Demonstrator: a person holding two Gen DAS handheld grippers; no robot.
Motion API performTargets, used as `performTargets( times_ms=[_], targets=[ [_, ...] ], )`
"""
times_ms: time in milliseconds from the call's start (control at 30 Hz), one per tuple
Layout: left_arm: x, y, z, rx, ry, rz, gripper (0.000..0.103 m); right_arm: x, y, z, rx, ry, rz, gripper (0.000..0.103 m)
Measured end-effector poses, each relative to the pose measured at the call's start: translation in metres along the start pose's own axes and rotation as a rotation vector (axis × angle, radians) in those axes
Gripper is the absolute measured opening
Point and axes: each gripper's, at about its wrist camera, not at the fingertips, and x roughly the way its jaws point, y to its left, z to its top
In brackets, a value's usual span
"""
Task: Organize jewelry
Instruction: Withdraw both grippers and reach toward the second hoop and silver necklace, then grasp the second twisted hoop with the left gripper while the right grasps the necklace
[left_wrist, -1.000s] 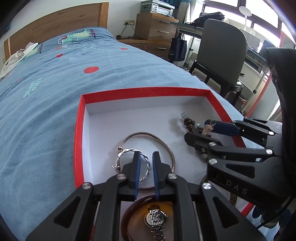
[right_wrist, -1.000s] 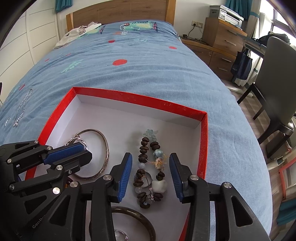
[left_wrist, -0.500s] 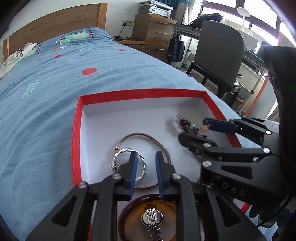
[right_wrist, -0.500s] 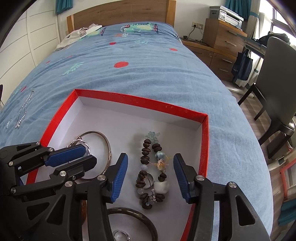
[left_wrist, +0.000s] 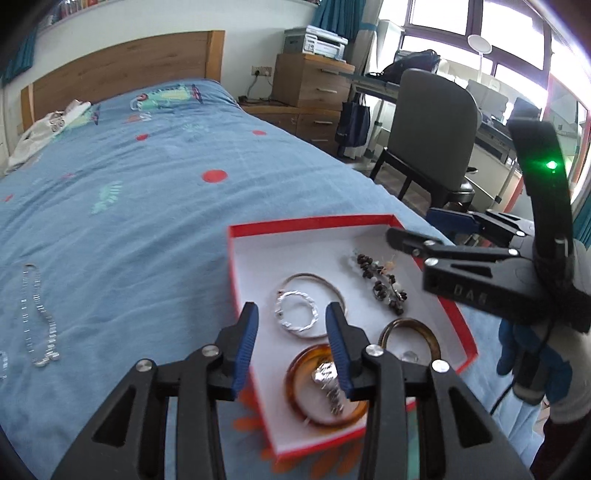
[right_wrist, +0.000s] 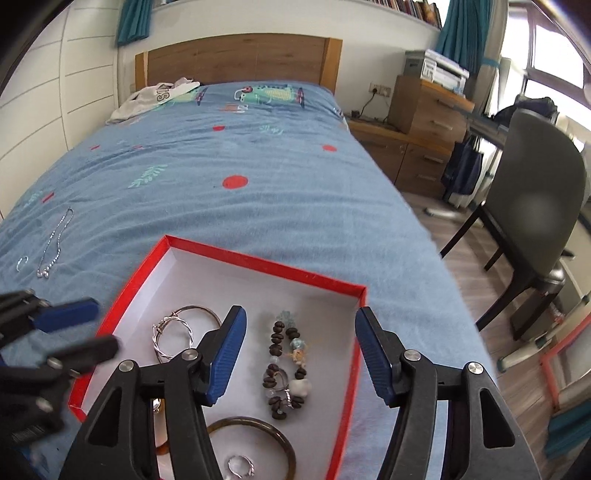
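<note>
A red box (left_wrist: 236, 273) (right_wrist: 258, 260) with a white inside lies on the blue bed. In it are a twisted silver bangle (left_wrist: 297, 309) (right_wrist: 173, 338), a thin metal bangle (left_wrist: 325, 282), a brown bead bracelet (left_wrist: 380, 286) (right_wrist: 284, 369), a dark bangle (left_wrist: 410, 332) (right_wrist: 266, 428), an amber bangle (left_wrist: 325, 391) around a watch (left_wrist: 328, 380), and a ring (right_wrist: 240, 465). My left gripper (left_wrist: 291, 332) hovers above the silver bangle, its jaws opening and empty. My right gripper (right_wrist: 301, 354) (left_wrist: 417, 229) hangs above the bead bracelet, jaws opening, nothing between them.
A silver chain (left_wrist: 35, 314) (right_wrist: 55, 243) and a small silver ring (right_wrist: 22, 263) lie on the blanket left of the box. A dark chair (left_wrist: 432, 133) (right_wrist: 535, 206) and wooden drawers (left_wrist: 310, 81) stand right of the bed. White clothing (right_wrist: 159, 96) lies by the headboard.
Both grippers have risen and pulled back from the box, and both sets of jaws stand wider. The silver bangle and the bead bracelet stay lying in the box.
</note>
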Motion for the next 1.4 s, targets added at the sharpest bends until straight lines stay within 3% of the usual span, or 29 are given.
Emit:
performTargets(
  times_ms=[133,300,467,567,767,933,1167,1400],
  targets=[
    [-0.042,0.023,-0.017,-0.025,0.007,0.036,0.036,-0.025,0.005,0.002,0.009,-0.017,-0.014,0.062],
    [-0.09,0.063,-0.046,-0.099,0.026,0.098,0.04,-0.052,0.03,-0.008,0.033,0.013,0.05,0.063],
    [-0.138,0.127,-0.084,-0.23,0.026,0.205,0.044,-0.075,0.076,-0.01,-0.031,0.035,0.111,0.065],
    [-0.16,0.165,-0.105,-0.293,0.033,0.278,0.046,-0.084,0.113,-0.005,-0.056,0.032,0.194,0.068],
    [-0.189,0.232,-0.135,-0.399,0.032,0.385,0.049,-0.083,0.176,0.005,-0.119,0.04,0.304,0.068],
    [-0.184,0.269,-0.141,-0.448,0.034,0.408,0.051,-0.064,0.222,0.014,-0.179,0.064,0.364,0.07],
    [-0.131,0.297,-0.116,-0.428,0.046,0.36,0.051,-0.011,0.271,0.042,-0.179,0.113,0.462,0.073],
    [-0.083,0.324,-0.102,-0.419,0.073,0.372,0.051,0.043,0.314,0.069,-0.18,0.154,0.53,0.073]
  ],
)
